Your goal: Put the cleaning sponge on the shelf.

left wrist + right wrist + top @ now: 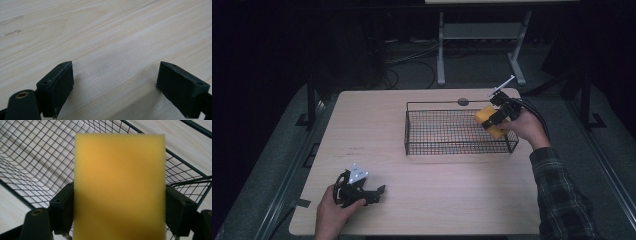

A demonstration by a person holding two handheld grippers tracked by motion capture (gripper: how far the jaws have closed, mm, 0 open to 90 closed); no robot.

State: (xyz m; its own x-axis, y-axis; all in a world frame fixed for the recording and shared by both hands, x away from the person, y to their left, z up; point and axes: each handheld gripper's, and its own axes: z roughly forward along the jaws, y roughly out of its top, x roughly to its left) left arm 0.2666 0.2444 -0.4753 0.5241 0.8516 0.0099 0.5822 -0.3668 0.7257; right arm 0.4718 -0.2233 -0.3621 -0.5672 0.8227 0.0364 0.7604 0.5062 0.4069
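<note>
A yellow sponge (488, 121) is held between the jaws of the right gripper (496, 118), clamped by its two long sides, as is seen plainly in the right gripper view, where the sponge (120, 187) stands upright between the two black pads. It is carried over the right end of the black wire basket (432, 148), which stands toward the far right corner of the tabletop (422, 200); the sponge appears to hang above the basket's right-hand rim rather than well inside it, though whether it touches the wire cannot be told. The left gripper (374, 192) is rested near the near left corner of the tabletop, its jaws spread wide with nothing between them (only bare wood is seen past them in the left gripper view). The work in hand is judged to be the placing of the sponge into the basket. Several things could go wrong from here: if the grip is released while the sponge overhangs the rim, it may be tipped outward and dropped onto the tabletop beside the basket; if it is lowered without being moved inward, its lower edge may be caught on the top wire; and the light basket may be pushed along should the gripper be pressed against its end wall.
</note>
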